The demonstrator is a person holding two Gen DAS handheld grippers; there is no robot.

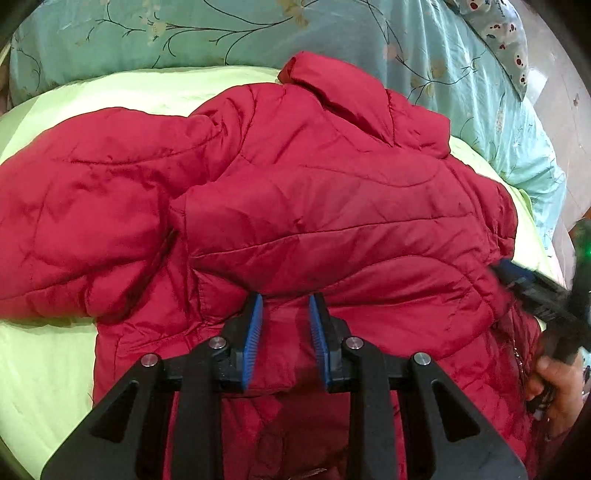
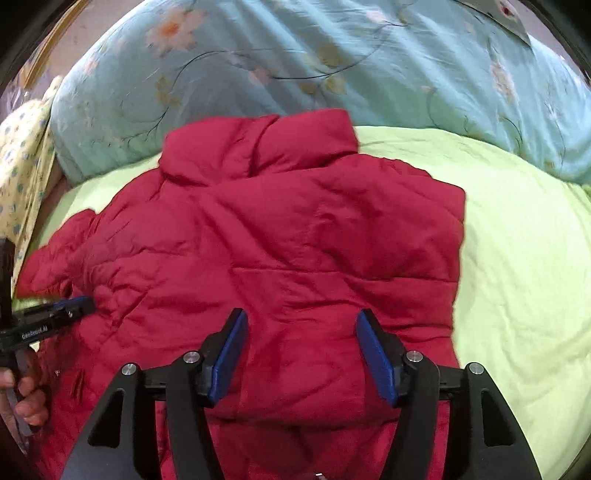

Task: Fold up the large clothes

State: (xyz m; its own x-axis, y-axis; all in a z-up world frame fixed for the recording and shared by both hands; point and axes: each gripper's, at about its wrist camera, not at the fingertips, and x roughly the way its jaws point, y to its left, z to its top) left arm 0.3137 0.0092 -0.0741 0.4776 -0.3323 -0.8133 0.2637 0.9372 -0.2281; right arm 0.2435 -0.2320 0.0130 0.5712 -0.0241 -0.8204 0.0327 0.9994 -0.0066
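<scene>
A red quilted puffer jacket [image 1: 295, 206] lies back-up on a light green sheet [image 1: 44, 362], collar toward the far side. It also shows in the right wrist view [image 2: 280, 240]. My left gripper [image 1: 286, 301] hovers over the jacket's lower part, jaws partly open with nothing between the blue pads. My right gripper [image 2: 301, 317] is wide open over the lower back of the jacket, empty. In the left wrist view the right gripper [image 1: 513, 273] touches the jacket's right edge. In the right wrist view the left gripper [image 2: 83, 304] sits at the jacket's left side.
A light blue floral quilt [image 2: 332, 55] lies bunched along the far side of the bed. A yellow patterned cloth [image 2: 22, 158] is at the far left. A patterned pillow [image 1: 498, 33] sits at the far right. Green sheet [image 2: 524, 258] spreads right of the jacket.
</scene>
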